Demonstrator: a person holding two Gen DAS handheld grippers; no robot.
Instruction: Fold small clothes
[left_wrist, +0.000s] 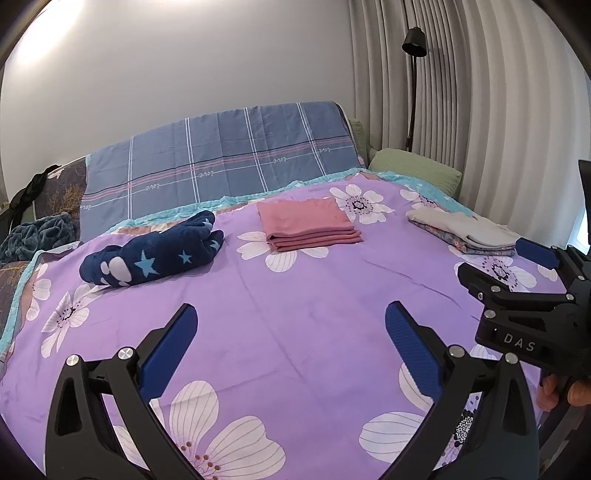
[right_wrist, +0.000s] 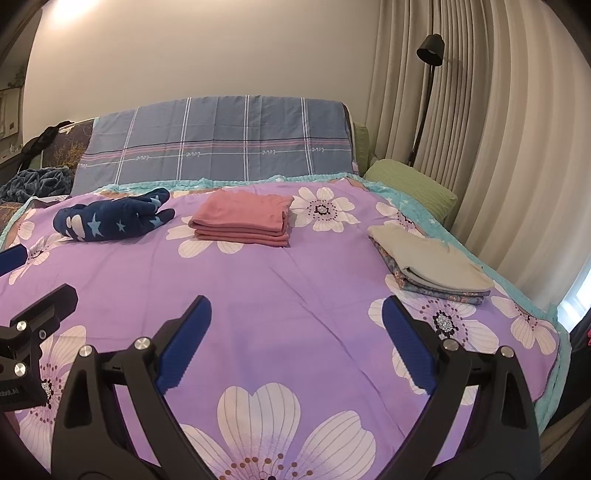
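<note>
Left tool (left_wrist: 291, 347) and right tool (right_wrist: 297, 341) — both spread apart, empty (above the bed (right_wrist: 280, 295)). Beyond: star blanket (right_wrist: 110, 216), pink stack (right_wrist: 243, 219), grey-topped stack (right_wrist: 428, 262).

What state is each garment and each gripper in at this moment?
Left gripper: open, empty, above the bedspread.
Right gripper: open, empty.
Navy star-print garment: loosely rolled, not neatly folded.
Pink garment: folded flat, lying alone.
Beige garment: folded, stacked on the floral garment.
Floral garment: folded, at the bottom of that stack.
Purple flowered bedspread: spread flat.
</note>
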